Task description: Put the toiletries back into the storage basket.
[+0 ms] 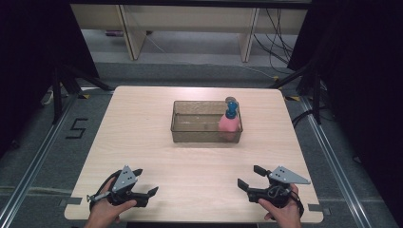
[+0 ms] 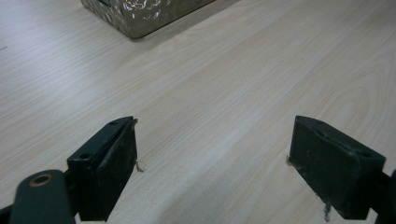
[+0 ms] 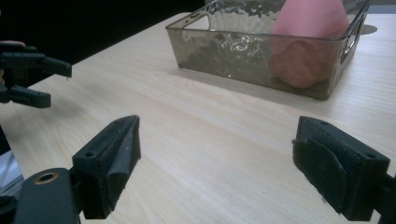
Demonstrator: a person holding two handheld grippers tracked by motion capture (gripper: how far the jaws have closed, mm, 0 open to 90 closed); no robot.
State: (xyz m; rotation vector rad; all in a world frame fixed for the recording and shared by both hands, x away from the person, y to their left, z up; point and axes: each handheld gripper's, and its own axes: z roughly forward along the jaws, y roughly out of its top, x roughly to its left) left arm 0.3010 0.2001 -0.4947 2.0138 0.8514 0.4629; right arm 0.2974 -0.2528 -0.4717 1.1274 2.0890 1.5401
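my left tongs (image 1: 145,183) wide, empty | my right tongs (image 1: 251,176) wide, empty | pink bottle (image 1: 228,124) upright in tray (image 1: 190,134), ahead, nearer right

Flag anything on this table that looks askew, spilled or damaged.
Nothing stands out. The pink bottle stands upright in the right end of the clear tray, which sits square on the table. Both grippers, left and right, rest open near the front edge.

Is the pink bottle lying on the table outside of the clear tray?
No, the pink bottle stands inside the clear tray, at its right end.
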